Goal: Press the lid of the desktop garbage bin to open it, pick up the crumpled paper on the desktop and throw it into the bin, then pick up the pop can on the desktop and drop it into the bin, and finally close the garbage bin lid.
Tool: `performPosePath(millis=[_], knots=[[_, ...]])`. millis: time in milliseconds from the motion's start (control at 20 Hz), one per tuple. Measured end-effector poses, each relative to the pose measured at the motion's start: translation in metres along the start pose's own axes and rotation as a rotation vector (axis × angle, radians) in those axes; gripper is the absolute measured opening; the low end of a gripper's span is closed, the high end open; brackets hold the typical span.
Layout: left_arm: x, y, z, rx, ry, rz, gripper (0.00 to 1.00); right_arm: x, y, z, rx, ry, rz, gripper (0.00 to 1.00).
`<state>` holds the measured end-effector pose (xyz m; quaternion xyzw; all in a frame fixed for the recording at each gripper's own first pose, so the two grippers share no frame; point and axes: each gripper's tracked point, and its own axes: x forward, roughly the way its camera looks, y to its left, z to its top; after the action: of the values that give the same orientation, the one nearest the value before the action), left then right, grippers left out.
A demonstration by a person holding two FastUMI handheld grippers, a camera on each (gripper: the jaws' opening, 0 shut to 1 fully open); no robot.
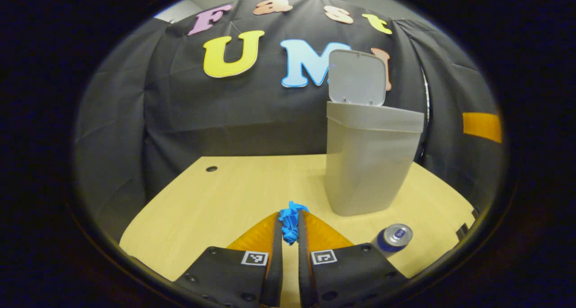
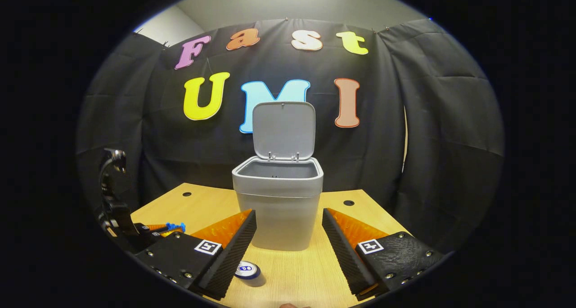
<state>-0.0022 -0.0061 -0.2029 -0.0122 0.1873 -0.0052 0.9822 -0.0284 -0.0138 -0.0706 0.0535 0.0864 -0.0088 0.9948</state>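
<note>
— Pale wood-grain desk [image 2: 310, 272], black cloth wall behind, two small dark holes [image 2: 348, 203] near its far edge?

— Yes. Grey bin [image 2: 279, 204] stands mid-desk, lid [image 2: 283, 130] upright. The left gripper [image 1: 290, 227] has its jaws pinched on the blue crumpled paper [image 1: 290, 222], left of the bin. The right gripper [image 2: 288, 236] has its jaws spread wide, holding nothing. The pop can [image 2: 248, 272] stands near the bin; its print is too small to read.

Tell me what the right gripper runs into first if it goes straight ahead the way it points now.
Most likely the garbage bin: its front wall stands dead ahead between the open fingers of the right gripper. The pop can stands nearer but lower and left, so it probably passes under, though depth is hard to judge.
</note>
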Motion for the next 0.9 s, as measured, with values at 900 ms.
performPosePath(millis=[900], knots=[[0.073,-0.122,0.200,0.005,-0.299,-0.193,0.21,0.009,-0.067,0.002,0.031,-0.005,-0.157,0.94]])
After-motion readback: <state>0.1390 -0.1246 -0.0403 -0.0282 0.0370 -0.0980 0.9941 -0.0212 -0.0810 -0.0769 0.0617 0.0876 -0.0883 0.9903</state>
